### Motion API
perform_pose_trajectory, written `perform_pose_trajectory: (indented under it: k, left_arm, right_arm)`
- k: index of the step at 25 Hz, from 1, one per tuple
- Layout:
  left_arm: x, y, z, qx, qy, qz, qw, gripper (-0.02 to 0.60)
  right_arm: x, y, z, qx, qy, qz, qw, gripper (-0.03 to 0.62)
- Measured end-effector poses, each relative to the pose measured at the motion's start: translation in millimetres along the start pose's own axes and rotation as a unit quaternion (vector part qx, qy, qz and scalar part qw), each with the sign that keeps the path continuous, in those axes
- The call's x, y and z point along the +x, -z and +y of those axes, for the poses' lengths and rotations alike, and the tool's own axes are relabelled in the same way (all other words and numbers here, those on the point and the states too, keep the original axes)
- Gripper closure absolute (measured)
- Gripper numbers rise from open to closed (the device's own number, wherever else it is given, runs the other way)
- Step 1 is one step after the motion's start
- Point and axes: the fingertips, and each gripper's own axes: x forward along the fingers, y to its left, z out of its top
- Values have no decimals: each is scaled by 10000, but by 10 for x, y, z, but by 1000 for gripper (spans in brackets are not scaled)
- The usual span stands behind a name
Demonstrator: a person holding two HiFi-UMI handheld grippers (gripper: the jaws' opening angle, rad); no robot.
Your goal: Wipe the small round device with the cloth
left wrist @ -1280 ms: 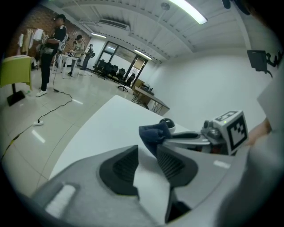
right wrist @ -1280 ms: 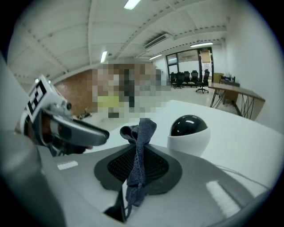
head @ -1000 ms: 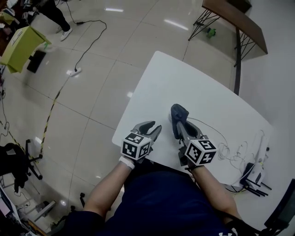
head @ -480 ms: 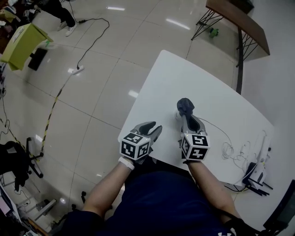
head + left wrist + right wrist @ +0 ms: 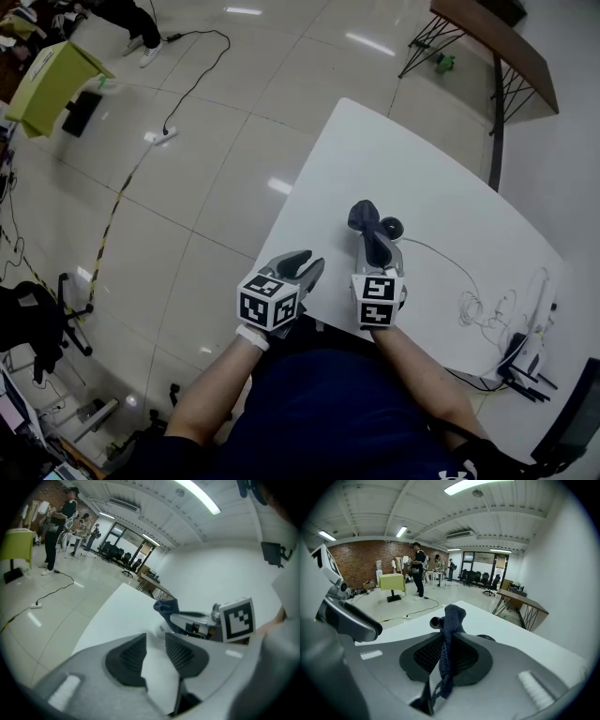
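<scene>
Right gripper (image 5: 375, 246) pinches the cloth (image 5: 364, 216) by the small round device (image 5: 391, 227); left gripper (image 5: 298, 265) holds nothing.
Head view: dark blue cloth bunched at 12 o'clock of the right tips, device on the white table (image 5: 375, 159) just beside it at 3 o'clock. Left gripper view: jaws partly apart, bare tabletop between. Right gripper view: pads clamped on the cloth strip.

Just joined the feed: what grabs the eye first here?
The dark blue cloth, clamped upright in the right gripper over the white table, stands out first. Just beside it sits the small round device, dark on top. The left gripper hovers open and empty at the table's near edge.
</scene>
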Motion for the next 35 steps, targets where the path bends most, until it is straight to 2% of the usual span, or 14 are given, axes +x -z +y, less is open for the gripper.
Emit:
perform_pose_trajectory:
  k: [6,12,14,16,18,20,23,25,29,32,35]
  left_arm:
    - [-64,64,-12,15,-84,149,9999,454]
    - [-120,156,-16,-41,-217,230,9995,454]
    - [-113,191,-35,-53,-234,226,9995,454]
    - [-96,203,-53,-48,-233,215,9995,454]
    - [-48,182,-88,-29,-211,179,9996,454]
    - [43,132,-172,31,-154,122,9998,454]
    - [222,-8,-379,264,-23,20,9996,454]
    - [328,-121,-535,504,46,-49,9987,454]
    - [538,-279,-811,905,163,-80,9957,454]
    - [663,-370,-939,1197,162,-44,9927,454]
    - [772,-430,-956,1799,-59,-48,9837,454]
  right_arm:
    - [214,211,162,-433,-39,199,9989,539]
    - [335,388,141,-266,-107,429,9987,539]
    - [247,323,190,43,-381,272,9989,539]
    - [63,119,266,453,-851,-88,9953,540]
    - [-179,-144,269,866,-1350,-551,9855,540]
    - [-399,-330,115,1306,-1646,-886,9736,539]
    - [-589,-460,-307,1889,-1716,-1067,9610,539]
    - [-640,-461,-598,2005,-1603,-1104,9602,540]
    - [-651,-374,-1021,2058,-1421,-1094,9620,540]
    - [-648,-357,-1151,2038,-1422,-1089,9625,540]
    - [-647,-368,-1140,1733,-1489,-1108,9672,540]
